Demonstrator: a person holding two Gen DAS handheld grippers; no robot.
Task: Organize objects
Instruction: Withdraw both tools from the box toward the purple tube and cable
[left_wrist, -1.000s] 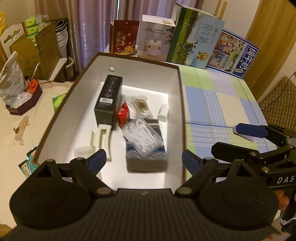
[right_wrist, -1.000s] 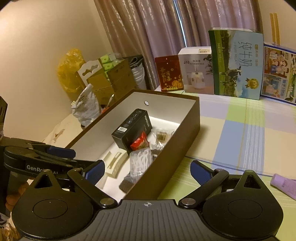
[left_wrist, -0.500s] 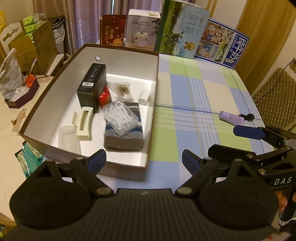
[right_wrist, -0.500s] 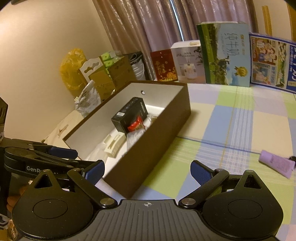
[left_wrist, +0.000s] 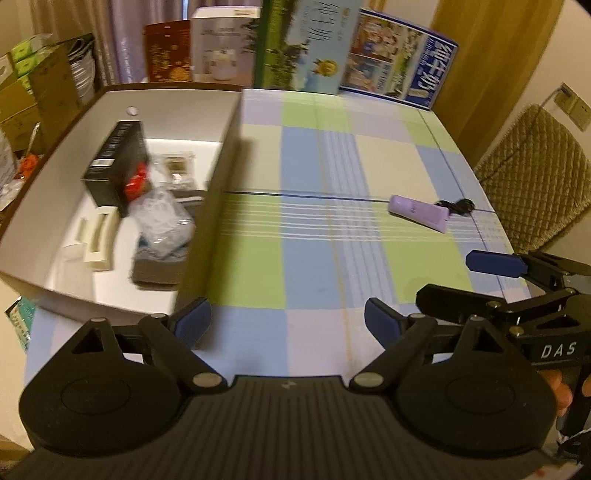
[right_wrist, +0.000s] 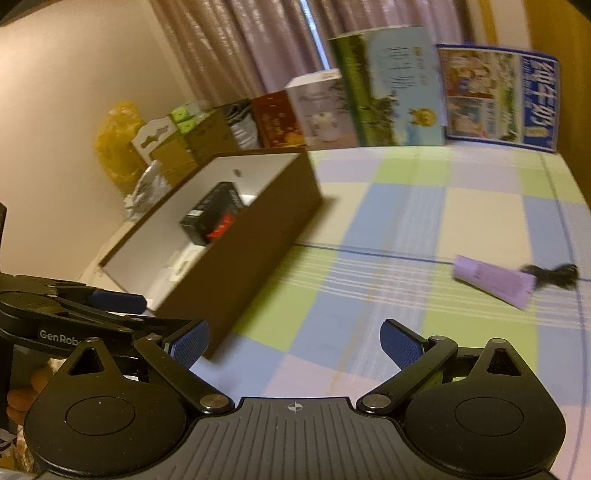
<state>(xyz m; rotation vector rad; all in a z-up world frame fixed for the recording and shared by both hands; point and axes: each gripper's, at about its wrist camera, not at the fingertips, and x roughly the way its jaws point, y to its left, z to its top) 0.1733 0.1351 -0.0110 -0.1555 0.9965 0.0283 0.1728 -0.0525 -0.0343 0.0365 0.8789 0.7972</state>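
We see the checked worktop (left_wrist: 317, 258) carrying a brown box (left_wrist: 207, 206) at its left edge. Right of the box, well apart, lies a purple tube (left_wrist: 419, 212). Our left tool (left_wrist: 286, 321) and right tool (right_wrist: 295, 341) hover spread, holding nothing.

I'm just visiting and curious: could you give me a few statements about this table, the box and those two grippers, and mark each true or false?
1. The lilac tube lies on the checked tablecloth, outside the box. True.
2. The brown open box is empty. False: it holds a black carton and other items.
3. The left gripper holds the tube. False: it is open and holds nothing.
4. The right gripper is open and holds nothing. True.
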